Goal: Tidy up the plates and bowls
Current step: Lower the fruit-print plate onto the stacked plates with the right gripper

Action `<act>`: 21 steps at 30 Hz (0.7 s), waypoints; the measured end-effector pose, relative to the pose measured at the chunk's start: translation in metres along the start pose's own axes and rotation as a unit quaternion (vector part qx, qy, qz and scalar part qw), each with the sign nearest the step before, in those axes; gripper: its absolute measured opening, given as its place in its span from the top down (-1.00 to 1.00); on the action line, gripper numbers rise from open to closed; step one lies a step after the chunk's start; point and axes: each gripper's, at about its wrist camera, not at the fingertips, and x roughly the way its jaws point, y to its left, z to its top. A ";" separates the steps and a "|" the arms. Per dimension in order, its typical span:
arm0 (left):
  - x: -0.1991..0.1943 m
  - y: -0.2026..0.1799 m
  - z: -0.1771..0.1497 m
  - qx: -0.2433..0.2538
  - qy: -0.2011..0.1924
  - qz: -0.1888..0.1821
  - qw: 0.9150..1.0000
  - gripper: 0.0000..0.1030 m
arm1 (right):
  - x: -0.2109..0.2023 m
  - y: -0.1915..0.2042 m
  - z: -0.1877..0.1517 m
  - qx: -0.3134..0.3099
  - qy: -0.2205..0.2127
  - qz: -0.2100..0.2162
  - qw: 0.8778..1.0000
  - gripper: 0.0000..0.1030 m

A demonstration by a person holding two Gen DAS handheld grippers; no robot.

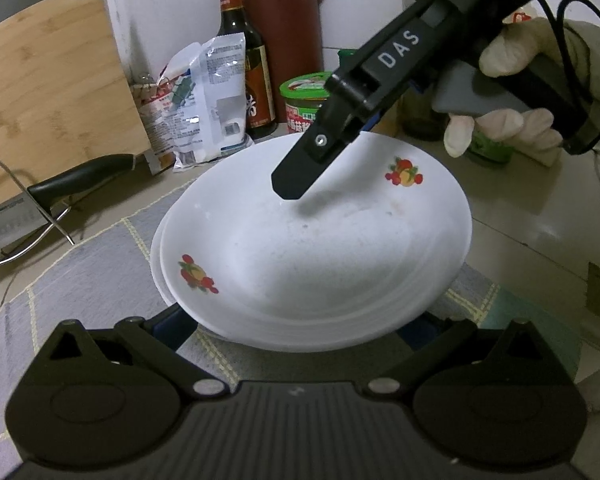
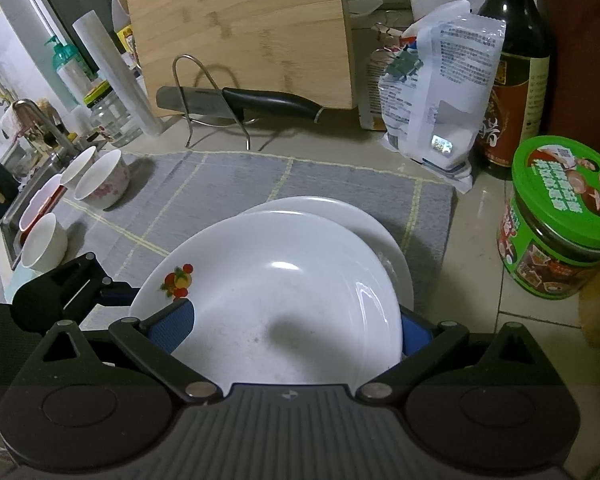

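Observation:
A white plate (image 1: 311,248) with fruit decals lies on top of a stack of white plates (image 2: 355,216) on a grey mat (image 2: 220,184). My right gripper (image 2: 292,328), held by a gloved hand (image 1: 511,128), stands open astride the top plate's far rim. One of its fingers (image 1: 296,176) hovers above the plate and the other is below the rim. My left gripper (image 1: 296,324) is open at the stack's near edge, its blue pads (image 1: 172,320) mostly hidden under the plates. Several bowls (image 2: 104,180) sit at the mat's left end.
A knife (image 2: 260,102) rests on a wire rack in front of a bamboo cutting board (image 2: 244,28). A white packet (image 2: 439,92), a dark sauce bottle (image 2: 515,76) and a green-lidded jar (image 2: 559,216) crowd the right side. A sink (image 2: 16,200) lies beyond the bowls.

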 end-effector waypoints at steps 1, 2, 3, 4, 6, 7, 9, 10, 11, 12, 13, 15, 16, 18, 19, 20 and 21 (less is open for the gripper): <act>0.001 0.000 0.000 -0.001 0.001 -0.001 1.000 -0.99 | 0.000 0.000 0.000 0.000 0.000 -0.002 1.000 -1.00; 0.002 0.000 0.001 -0.001 0.003 -0.002 1.000 -0.99 | 0.000 -0.001 0.000 0.000 0.000 -0.003 1.000 -1.00; 0.003 0.000 0.001 -0.001 0.003 -0.003 1.000 -0.99 | 0.000 -0.002 0.000 0.001 0.000 -0.004 1.000 -1.00; 0.004 0.000 0.001 -0.001 0.004 -0.003 1.000 -0.99 | 0.001 -0.002 0.000 0.002 0.000 -0.004 1.000 -1.00; 0.006 -0.001 0.002 0.003 0.004 -0.002 1.000 -0.99 | 0.001 -0.003 0.000 0.003 0.000 -0.007 1.000 -1.00; 0.007 -0.001 0.003 0.004 0.005 -0.002 1.000 -0.99 | 0.001 -0.003 0.000 0.003 0.000 -0.009 1.000 -1.00; 0.009 -0.001 0.003 0.007 0.006 -0.001 1.000 -0.99 | 0.001 -0.004 0.001 0.003 -0.001 -0.012 1.000 -1.00; 0.010 -0.001 0.004 0.009 0.007 -0.001 1.000 -0.99 | 0.001 -0.005 0.001 0.003 -0.001 -0.013 1.000 -1.00; 0.011 -0.001 0.005 0.009 0.009 -0.002 1.000 -0.99 | 0.001 -0.005 0.001 0.004 -0.001 -0.014 1.000 -1.00; 0.012 -0.001 0.005 0.010 0.009 -0.003 1.000 -0.99 | 0.000 -0.006 0.002 0.005 -0.002 -0.016 1.000 -1.00; 0.014 0.000 0.005 0.010 0.011 -0.004 1.000 -0.99 | 0.000 -0.006 0.002 0.005 -0.002 -0.017 1.000 -1.00; 0.016 0.000 0.006 0.011 0.015 -0.006 1.000 -0.99 | -0.001 -0.007 0.002 0.005 -0.003 -0.020 1.000 -1.00; 0.017 0.000 0.007 0.012 0.016 -0.006 1.000 -0.99 | -0.001 -0.007 0.003 0.005 -0.003 -0.021 1.000 -1.00; 0.019 0.001 0.007 0.010 0.019 -0.012 1.000 -1.00 | -0.002 -0.007 0.003 0.007 -0.005 -0.023 1.000 -1.00; 0.019 0.002 0.007 0.009 0.019 -0.015 1.000 -1.00 | -0.002 -0.007 0.004 0.006 -0.004 -0.024 1.000 -1.00; 0.019 0.002 0.007 0.009 0.020 -0.017 1.000 -1.00 | -0.002 -0.007 0.004 0.007 -0.004 -0.025 1.000 -1.00; 0.020 0.003 0.008 0.010 0.022 -0.019 1.000 -1.00 | -0.002 -0.007 0.004 0.008 -0.004 -0.026 1.000 -1.00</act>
